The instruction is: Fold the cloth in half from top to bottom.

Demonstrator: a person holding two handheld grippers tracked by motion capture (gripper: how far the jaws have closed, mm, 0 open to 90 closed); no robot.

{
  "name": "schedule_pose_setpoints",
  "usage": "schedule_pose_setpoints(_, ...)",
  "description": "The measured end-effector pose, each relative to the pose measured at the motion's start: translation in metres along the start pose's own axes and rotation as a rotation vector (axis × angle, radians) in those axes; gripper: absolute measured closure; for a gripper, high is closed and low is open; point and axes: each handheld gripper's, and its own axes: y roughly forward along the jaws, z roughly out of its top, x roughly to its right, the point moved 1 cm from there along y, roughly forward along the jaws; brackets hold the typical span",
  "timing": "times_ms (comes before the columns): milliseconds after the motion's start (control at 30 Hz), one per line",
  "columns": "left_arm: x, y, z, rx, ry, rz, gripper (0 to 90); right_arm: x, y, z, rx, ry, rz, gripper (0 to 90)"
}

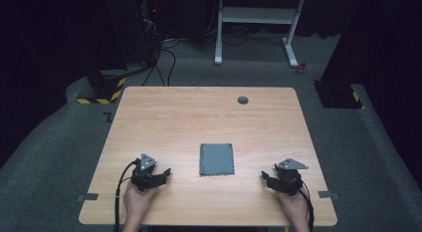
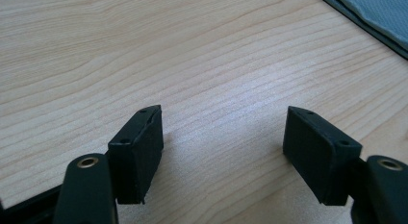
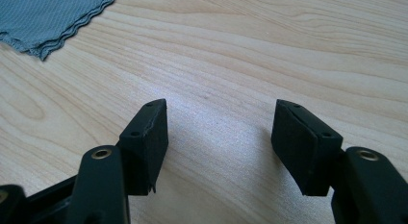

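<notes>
So the setup here is a light wooden table (image 1: pixel 209 117) with a folded grey cloth (image 1: pixel 216 159) lying flat near the middle, a bit toward the person's side. It looks like a neat rectangle, several layers thick, with a wavy zigzag edge along the near side.

Left gripper (image 1: pixel 158 175) sits down by the near-left part of the table, held in the person's left hand (image 1: pixel 137 199), jaws pointing roughly toward the cloth. From the left gripper view, the left gripper (image 2: pixel 222 152) has its jaws standing wide apart with nothing but bare wood between them — not holding anything. A corner of the cloth (image 2: pixel 380 15) peeks in at the top right of that view, well clear of the jaws.

Right gripper (image 1: pixel 266 176) mirrors it on the near-right side, held in the right hand (image 1: pixel 294 206), also aimed inward at the cloth. In the right gripper view, the right gripper (image 3: pixel 220 144) is just as wide open, empty, only table grain in the gap. The cloth (image 3: pixel 48 17) shows at the top left there, with the scalloped edges of its stacked layers pretty easy to see — again apart from the jaws.

So the cloth sits between the two grippers, neither one touching it. Each gripper has a black cable trailing back along the forearm. There's also a small round dark grommet (image 1: pixel 243 100) near the far edge of the table, and the floor around is grey carpet (image 1: pixel 59 157).
</notes>
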Motion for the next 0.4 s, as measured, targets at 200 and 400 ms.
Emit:
schedule_pose_setpoints(200, 0.0001, 0.0, 0.0, 0.0, -0.001, 0.001, 30.7, 0.0001, 0.0, 0.0, 0.0, 0.0, 0.001, 37.6)
schedule_pose_setpoints(400, 0.0001, 0.0, 0.0, 0.0, -0.001, 0.002, 30.6, 0.0001, 0.0, 0.0, 0.0, -0.001, 0.002, 37.2)
